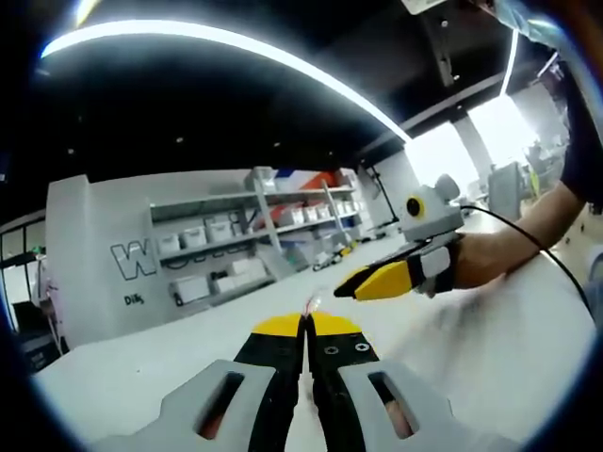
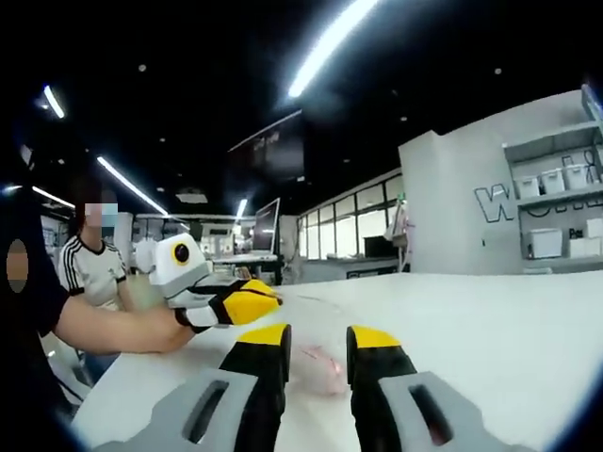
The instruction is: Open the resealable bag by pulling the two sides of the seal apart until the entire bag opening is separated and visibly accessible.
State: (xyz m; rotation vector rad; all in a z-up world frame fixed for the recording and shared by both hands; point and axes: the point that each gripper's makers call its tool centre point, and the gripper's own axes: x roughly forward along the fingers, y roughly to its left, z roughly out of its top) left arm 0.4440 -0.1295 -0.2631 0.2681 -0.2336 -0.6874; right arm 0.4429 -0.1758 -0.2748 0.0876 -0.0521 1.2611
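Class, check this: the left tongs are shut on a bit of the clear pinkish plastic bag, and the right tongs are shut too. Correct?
Not quite. In the right gripper view the right tongs stand open, the clear pinkish plastic bag lying on the white table between them. The left tongs are shut.

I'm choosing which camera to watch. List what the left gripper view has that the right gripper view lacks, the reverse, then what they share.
Left gripper view: the left gripper from behind, jaws shut together. Right gripper view: the right gripper from behind, jaws apart, a pinkish bag seen between them, and a seated person. Both: the white table and shelves of bins.
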